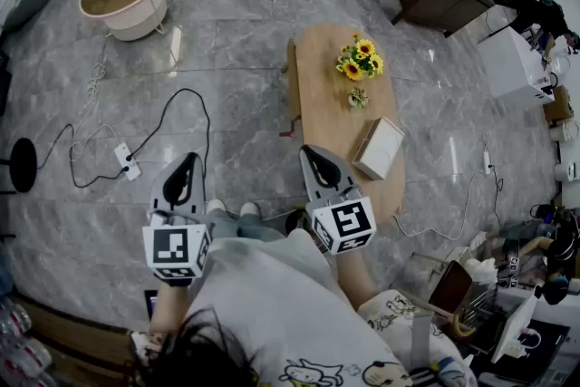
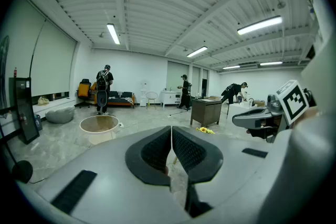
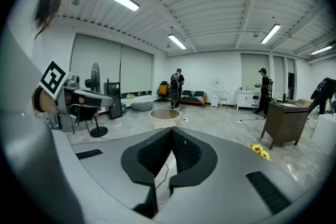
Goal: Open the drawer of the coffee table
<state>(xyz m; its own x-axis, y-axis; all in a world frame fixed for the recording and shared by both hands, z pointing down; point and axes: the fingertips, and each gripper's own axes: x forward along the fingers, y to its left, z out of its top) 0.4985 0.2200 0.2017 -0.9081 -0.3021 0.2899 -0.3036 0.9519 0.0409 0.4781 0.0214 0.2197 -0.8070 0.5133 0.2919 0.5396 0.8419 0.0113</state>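
Coffee table (image 1: 326, 77): oval, wooden, stood on the grey marble floor ahead of the person, bearing sunflowers (image 1: 360, 59) and a white box (image 1: 379, 148); drawer front not made out. Left gripper (image 1: 188, 160), jaws closed together on nothing, hovered over the floor left of the table. Right gripper (image 1: 310, 153), jaws likewise together and empty, hung by the table's near end.
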